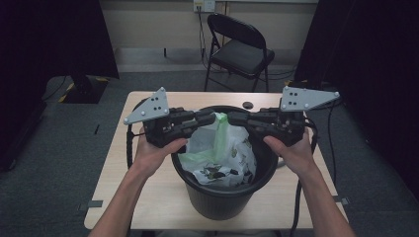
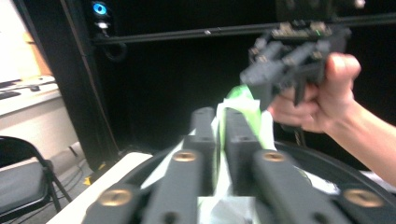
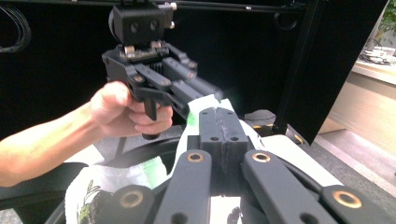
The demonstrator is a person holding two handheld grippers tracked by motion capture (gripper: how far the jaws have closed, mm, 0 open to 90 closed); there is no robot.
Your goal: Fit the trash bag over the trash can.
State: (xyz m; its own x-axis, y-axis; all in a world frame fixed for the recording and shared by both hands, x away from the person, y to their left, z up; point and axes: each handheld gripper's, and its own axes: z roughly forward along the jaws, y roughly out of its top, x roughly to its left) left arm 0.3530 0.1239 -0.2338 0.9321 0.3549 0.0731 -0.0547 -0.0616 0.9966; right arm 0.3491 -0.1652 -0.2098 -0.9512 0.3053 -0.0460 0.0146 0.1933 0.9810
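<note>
Over a black bin (image 1: 222,197) on the bench (image 1: 148,197), the left claw (image 1: 211,118) and right claw (image 1: 232,117) each pinch the white-green bag (image 1: 222,153) lining it, which could tear or slip if pulled apart unevenly.

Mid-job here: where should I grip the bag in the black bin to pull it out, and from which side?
Grip the plastic bag at its bunched top edge, coming from above over the black bin. That edge stands clear of the rim, and both the left gripper and right gripper already pinch it there.

a black folding chair (image 1: 239,47) stands beyond the table, with a wall outlet (image 1: 204,5) behind it.
</note>
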